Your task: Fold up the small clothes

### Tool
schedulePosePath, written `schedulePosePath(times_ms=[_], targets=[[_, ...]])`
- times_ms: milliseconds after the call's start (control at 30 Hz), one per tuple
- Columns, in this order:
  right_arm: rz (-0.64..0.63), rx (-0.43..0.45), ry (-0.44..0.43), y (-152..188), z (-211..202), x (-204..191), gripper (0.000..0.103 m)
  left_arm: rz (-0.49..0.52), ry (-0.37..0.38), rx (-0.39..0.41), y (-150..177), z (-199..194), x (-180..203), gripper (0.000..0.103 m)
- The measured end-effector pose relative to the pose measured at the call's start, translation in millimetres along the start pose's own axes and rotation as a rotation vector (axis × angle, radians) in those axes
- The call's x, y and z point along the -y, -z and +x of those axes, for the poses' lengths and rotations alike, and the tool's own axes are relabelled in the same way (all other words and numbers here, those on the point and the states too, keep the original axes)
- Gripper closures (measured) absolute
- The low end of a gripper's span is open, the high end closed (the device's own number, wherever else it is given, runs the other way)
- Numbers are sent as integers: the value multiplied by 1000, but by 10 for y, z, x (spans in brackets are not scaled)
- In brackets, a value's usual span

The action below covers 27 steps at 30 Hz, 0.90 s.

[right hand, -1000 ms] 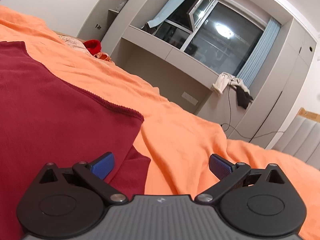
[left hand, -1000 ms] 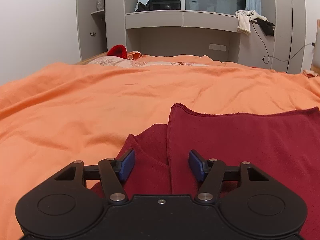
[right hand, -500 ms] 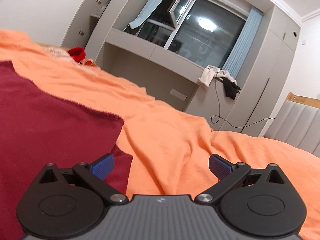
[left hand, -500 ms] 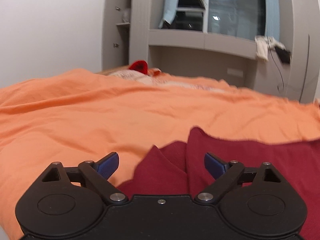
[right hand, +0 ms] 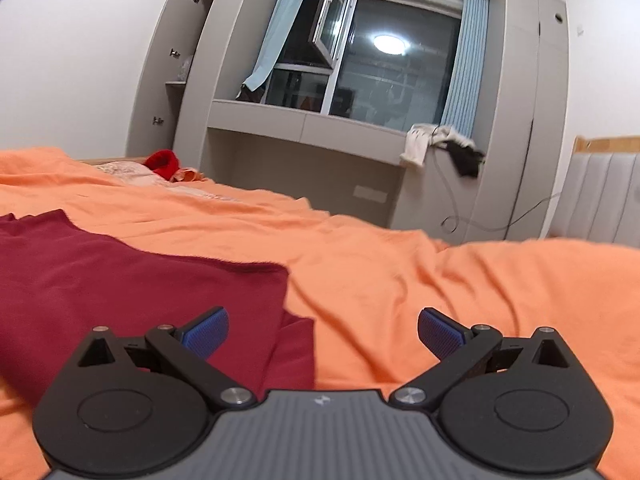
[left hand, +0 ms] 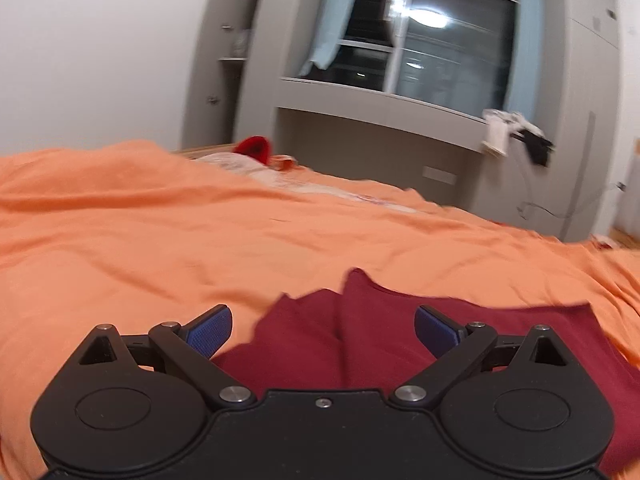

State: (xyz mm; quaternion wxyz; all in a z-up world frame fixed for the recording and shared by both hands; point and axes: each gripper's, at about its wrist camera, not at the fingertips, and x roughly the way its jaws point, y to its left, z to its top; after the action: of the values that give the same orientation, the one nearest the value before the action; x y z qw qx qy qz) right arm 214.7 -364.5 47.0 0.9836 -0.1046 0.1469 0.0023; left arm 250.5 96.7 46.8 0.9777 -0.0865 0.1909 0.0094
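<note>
Maroon garment (left hand: pixel 384 336) lies on the orange bedspread (left hand: pixel 160 240), spread low and near the cameras, with an upper layer folded over a lower one so that a corner of the lower layer peeks out at each side. Seen from the left wrist, the left gripper (left hand: pixel 323 326) hangs above the garment's left end with its blue pads (left hand: pixel 210 328) spread wide apart and nothing between them. Seen from the right wrist, the right gripper (right hand: pixel 323 327) sits over the garment's (right hand: pixel 132 280) right edge, its jaws likewise wide apart and gripping nothing, one pad above maroon cloth and the other above bare bedspread (right hand: pixel 440 276). Beyond the bed stand a grey cabinet (right hand: pixel 304 128), a dark window (right hand: pixel 384 76) and a red item (right hand: pixel 162 162) near the far edge.
</note>
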Motion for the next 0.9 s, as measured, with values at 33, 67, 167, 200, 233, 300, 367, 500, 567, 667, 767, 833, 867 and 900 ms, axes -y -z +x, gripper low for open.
schedulePosePath(times_ms=[33, 67, 167, 200, 233, 300, 367, 500, 567, 667, 767, 833, 867, 900], targets=[[-1, -8, -2, 8, 12, 3, 0, 8, 20, -15, 7, 8, 21, 10], [-2, -18, -1, 16, 32, -3, 0, 11, 38, -36, 17, 28, 46, 15], [8, -45, 0, 31, 79, 13, 0, 1, 38, -102, 47, 126, 70, 40], [14, -52, -1, 42, 91, -2, 0, 3, 27, -119, 59, 162, 75, 47], [21, -58, -3, 47, 100, 1, 0, 6, 24, -133, 72, 193, 72, 62], [25, -64, -3, 52, 111, -5, 0, 9, 29, -156, 92, 239, 81, 70], [21, -67, -5, 55, 108, -25, 0, 19, 34, -163, 106, 251, 95, 74], [1, -71, -12, 59, 120, -96, 0, 41, 25, -170, 122, 263, 127, 97], [-11, -69, -12, 62, 117, -119, 0, 41, 13, -159, 119, 240, 143, 98], [-13, -65, -12, 56, 113, -130, 0, 29, -37, -129, 96, 177, 159, 99], [-10, -63, -14, 50, 110, -136, 0, -12, -63, -113, 67, 109, 117, 99], [-11, -64, -15, 47, 110, -138, 0, -16, -73, -131, 92, 97, 107, 99], [-13, -64, -16, 45, 108, -142, 0, -15, -79, -137, 116, 93, 107, 99], [-15, -63, -18, 36, 105, -154, 0, -10, -84, -144, 131, 98, 104, 99]])
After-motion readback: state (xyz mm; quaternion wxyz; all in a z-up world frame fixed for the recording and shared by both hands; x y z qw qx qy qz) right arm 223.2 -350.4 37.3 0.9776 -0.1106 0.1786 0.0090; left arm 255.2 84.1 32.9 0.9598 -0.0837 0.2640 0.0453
